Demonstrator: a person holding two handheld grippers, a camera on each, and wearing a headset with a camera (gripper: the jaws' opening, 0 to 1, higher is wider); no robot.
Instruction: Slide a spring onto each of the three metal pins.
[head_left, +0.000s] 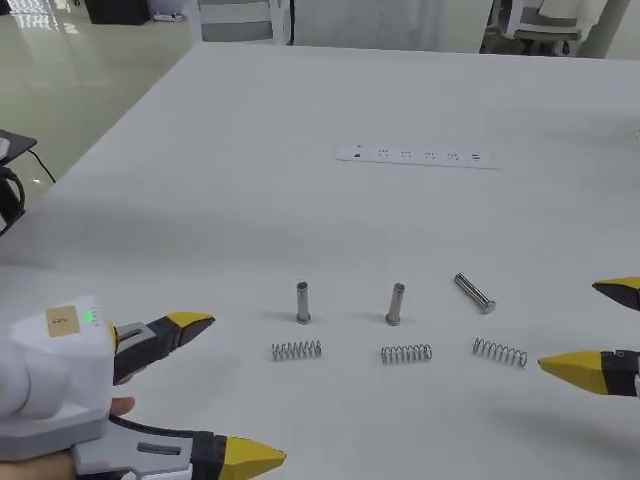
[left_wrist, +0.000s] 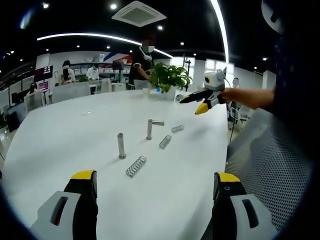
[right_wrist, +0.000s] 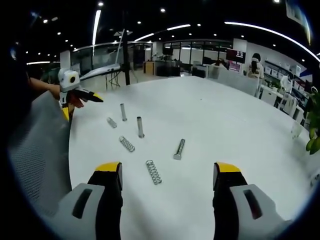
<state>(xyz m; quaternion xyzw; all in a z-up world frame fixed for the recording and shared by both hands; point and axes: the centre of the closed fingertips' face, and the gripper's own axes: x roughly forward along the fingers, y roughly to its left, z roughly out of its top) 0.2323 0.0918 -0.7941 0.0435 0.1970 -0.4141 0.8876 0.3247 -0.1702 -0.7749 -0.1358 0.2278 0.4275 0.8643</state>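
Three metal pins lie in a row on the white table (head_left: 300, 200). The left pin (head_left: 303, 302) and the middle pin (head_left: 396, 303) stand upright, while the right pin (head_left: 474, 293) lies on its side. In front of each is a loose spring: left (head_left: 297, 350), middle (head_left: 406, 353) and right (head_left: 499, 352). My left gripper (head_left: 225, 390) is open at the near left, apart from them. My right gripper (head_left: 585, 328) is open at the right edge, beside the right spring. In the right gripper view, the nearest spring (right_wrist: 153, 171) lies between my jaws' line and the lying pin (right_wrist: 179, 149).
A white power strip (head_left: 415, 155) lies flat further back on the table. A potted plant (left_wrist: 170, 76) stands at the table's far end in the left gripper view. The table's left edge drops to the floor (head_left: 70, 60).
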